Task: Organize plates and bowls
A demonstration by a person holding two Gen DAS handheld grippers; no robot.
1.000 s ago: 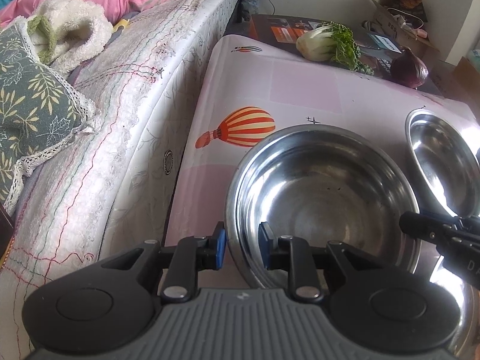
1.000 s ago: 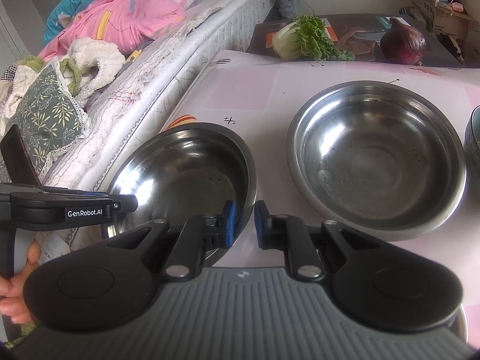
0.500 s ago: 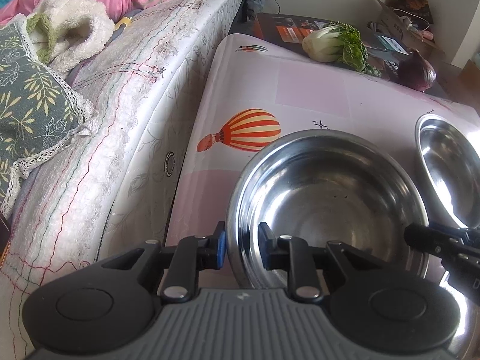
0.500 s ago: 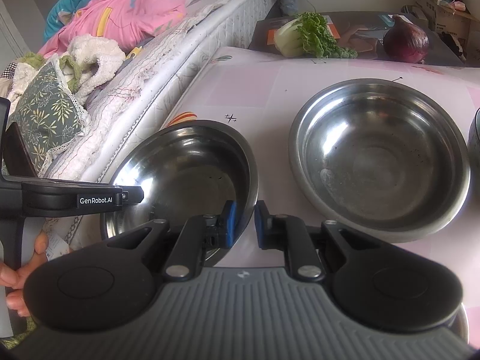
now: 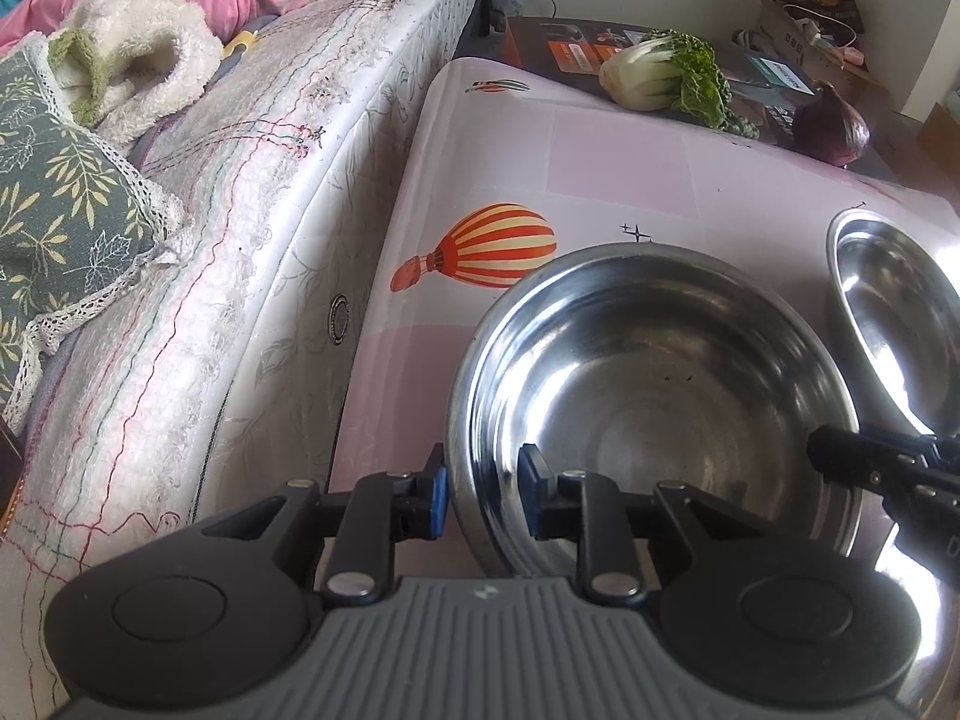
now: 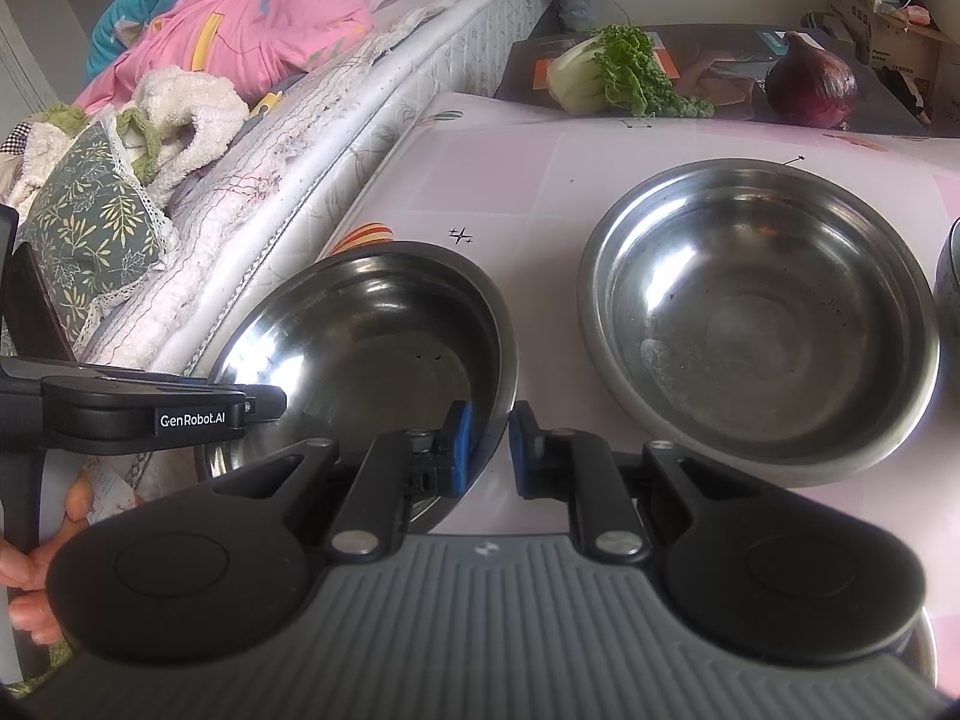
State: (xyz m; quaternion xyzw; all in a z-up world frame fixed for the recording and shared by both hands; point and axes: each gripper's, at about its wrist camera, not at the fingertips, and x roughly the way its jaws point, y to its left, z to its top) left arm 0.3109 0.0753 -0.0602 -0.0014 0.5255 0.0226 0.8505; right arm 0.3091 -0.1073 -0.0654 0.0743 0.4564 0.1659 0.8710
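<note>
Left wrist view. Steel bowls: two. The nearer steel bowl (image 5: pixel 654 396) is deep and mirror-bright, with a rolled rim and a few dark specks inside; it sits at the near left of the pink balloon-print tablecloth (image 5: pixel 600 150). The left gripper (image 5: pixel 480 495) straddles its near-left rim, one blue pad outside the wall and one inside. Its jaws have just eased a little wider; whether the pads still press cannot be told. The second steel bowl (image 5: pixel 894 324) lies just beside it, at the right edge. Bok choy (image 5: pixel 660 75): one. Red onion (image 5: pixel 831 132): one. Both lie at the far end.

Right wrist view. Steel bowls: two. The right gripper (image 6: pixel 489 447) is clamped on the near-right rim of the smaller, deeper bowl. The second bowl is wider and duller. Hand (image 6: pixel 30 564): one, grasping the left gripper's handle.
</note>
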